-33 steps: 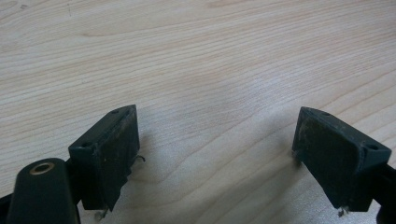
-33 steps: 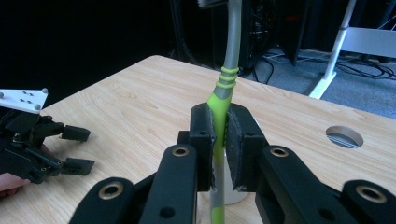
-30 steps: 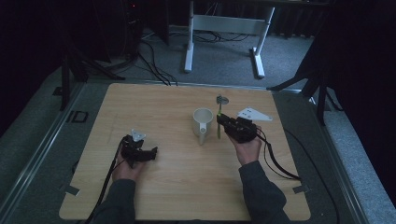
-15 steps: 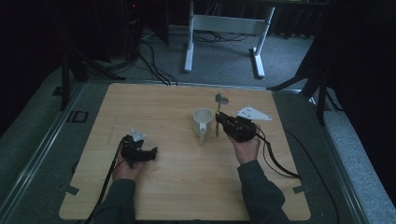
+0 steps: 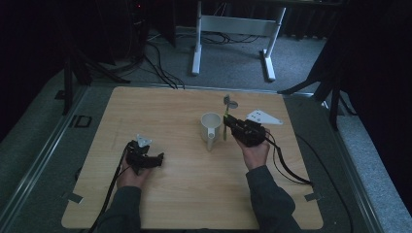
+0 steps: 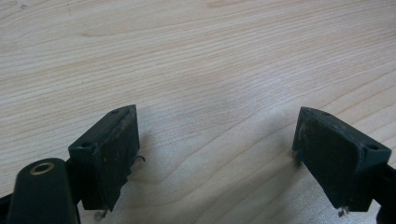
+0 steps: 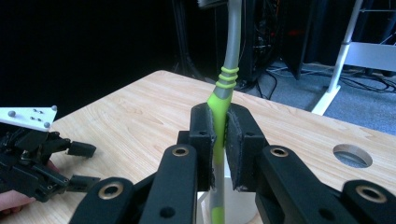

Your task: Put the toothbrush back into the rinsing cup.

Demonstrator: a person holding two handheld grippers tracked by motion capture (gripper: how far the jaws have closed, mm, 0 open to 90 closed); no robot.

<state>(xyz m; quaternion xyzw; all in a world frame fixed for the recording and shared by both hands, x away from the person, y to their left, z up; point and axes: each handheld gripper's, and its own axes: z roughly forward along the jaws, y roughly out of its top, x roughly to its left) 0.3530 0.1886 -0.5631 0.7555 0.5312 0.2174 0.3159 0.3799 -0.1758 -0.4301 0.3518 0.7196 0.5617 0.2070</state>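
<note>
**A:** What is the right gripper (image 5: 227,122) doing?

**B:** It is clamping a toothbrush (image 7: 223,100) by its green-and-grey handle, jaws closed tight on it. The brush is standing upright, head up, just beside a white mug (image 5: 211,128) near the middle of the wooden table (image 5: 160,107). In the right gripper view the mug's rim is sitting directly under the jaws.

**A:** Has anything changed in the last second?

**B:** Only slightly. The hand has been drifting a touch closer to the mug, while the brush is staying vertical. I am reading that as lining up to lower the handle into the mug; the brush is not inside yet.

**A:** And the left gripper (image 5: 156,159)?

**B:** It is resting on the table at the near left, well apart from the mug, unmoved. Its jaws are standing wide apart over bare wood, holding nothing.
</note>
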